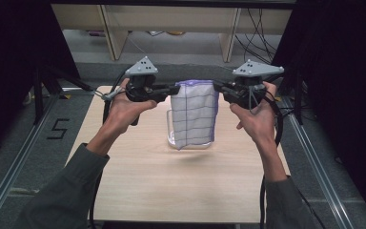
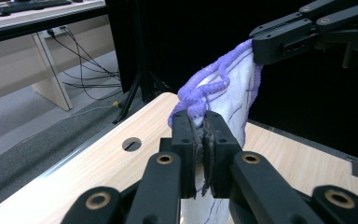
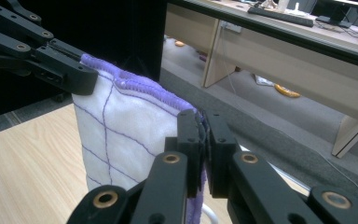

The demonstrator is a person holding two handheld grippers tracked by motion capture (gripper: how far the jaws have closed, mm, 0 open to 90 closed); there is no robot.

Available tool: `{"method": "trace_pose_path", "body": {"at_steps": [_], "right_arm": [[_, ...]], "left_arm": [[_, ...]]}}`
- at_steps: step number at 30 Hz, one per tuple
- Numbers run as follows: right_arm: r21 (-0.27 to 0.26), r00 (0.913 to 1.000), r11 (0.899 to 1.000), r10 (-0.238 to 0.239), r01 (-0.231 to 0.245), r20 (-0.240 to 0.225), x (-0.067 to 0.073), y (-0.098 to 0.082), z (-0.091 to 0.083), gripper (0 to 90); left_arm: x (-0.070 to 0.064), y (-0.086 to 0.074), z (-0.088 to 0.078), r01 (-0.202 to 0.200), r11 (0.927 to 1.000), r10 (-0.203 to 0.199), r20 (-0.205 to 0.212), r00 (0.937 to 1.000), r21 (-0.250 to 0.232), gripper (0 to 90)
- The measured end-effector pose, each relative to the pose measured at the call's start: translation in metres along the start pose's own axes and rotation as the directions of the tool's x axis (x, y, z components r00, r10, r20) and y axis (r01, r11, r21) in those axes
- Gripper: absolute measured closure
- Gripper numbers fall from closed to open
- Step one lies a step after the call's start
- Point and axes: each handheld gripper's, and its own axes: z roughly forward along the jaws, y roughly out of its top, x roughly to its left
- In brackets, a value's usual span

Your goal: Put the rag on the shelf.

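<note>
Fingers (image 2: 189,135) of the left gripper (image 1: 174,89) are pressed together on one top corner of a white cloth (image 1: 193,117) with purple grid lines and a purple stitched hem, and the fingers (image 3: 214,140) of the right gripper (image 1: 218,87) pinch the opposite top corner the same way. Between them the cloth hangs in the air above the far middle of the pale wooden desk (image 1: 171,186), its upper edge stretched roughly level from one gripper to the other and the rest draping straight down. It looks folded double, with the hem bunched and ruffled where the left fingers bite into it.

Just behind the hanging cloth stands a clear plastic jug (image 1: 170,129) with a handle on its left side; the cloth's lower edge hangs in front of the jug's base, and I cannot tell whether the two touch.

Each hand (image 1: 124,109) grips its tool from below, grey sleeves reaching in from the near edge of the desk. A round hole (image 2: 131,143) is cut into the desk top near its left edge.
</note>
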Motion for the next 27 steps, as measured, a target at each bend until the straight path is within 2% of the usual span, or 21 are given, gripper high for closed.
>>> {"method": "trace_pose_path", "body": {"at_steps": [3,11,17,18,23,24,27], "right_arm": [[0.002,0.9998,1.0,0.018,-0.018,-0.004,-0.001,0.002,0.003,87.1],[-0.01,0.9998,1.0,0.021,-0.021,-0.006,-0.008,0.008,0.01,87.0],[-0.014,0.9996,1.0,0.028,-0.028,0.007,-0.015,0.014,0.021,87.0],[-0.006,0.9989,0.999,0.047,-0.047,0.001,-0.016,0.015,0.023,87.0],[-0.005,0.9977,0.998,0.067,-0.067,0.008,-0.022,0.018,0.032,87.0],[-0.004,0.9983,0.998,0.058,-0.058,0.006,-0.024,0.019,0.033,87.0],[0.01,0.9965,0.996,0.084,-0.084,0.002,-0.027,0.022,0.038,87.0]], "left_arm": [[0.004,0.002,0.001,0.011,0.9999,-0.011,-0.006,0.9999,-0.005,83.8],[0.016,0.008,0.005,0.026,0.9996,-0.026,-0.024,0.9994,-0.007,83.8],[0.027,0.012,0.012,0.061,0.998,-0.061,-0.044,0.9971,-0.019,83.8],[0.028,0.013,0.013,0.063,0.9979,-0.064,-0.047,0.9968,-0.018,83.8],[0.037,0.016,0.02,0.097,0.9951,-0.098,-0.05,0.9939,-0.019,83.7],[0.038,0.016,0.021,0.099,0.9949,-0.1,-0.047,0.9939,-0.018,83.7],[0.039,0.017,0.023,0.11,0.9937,-0.111,-0.046,0.9928,-0.02,83.6]]}}
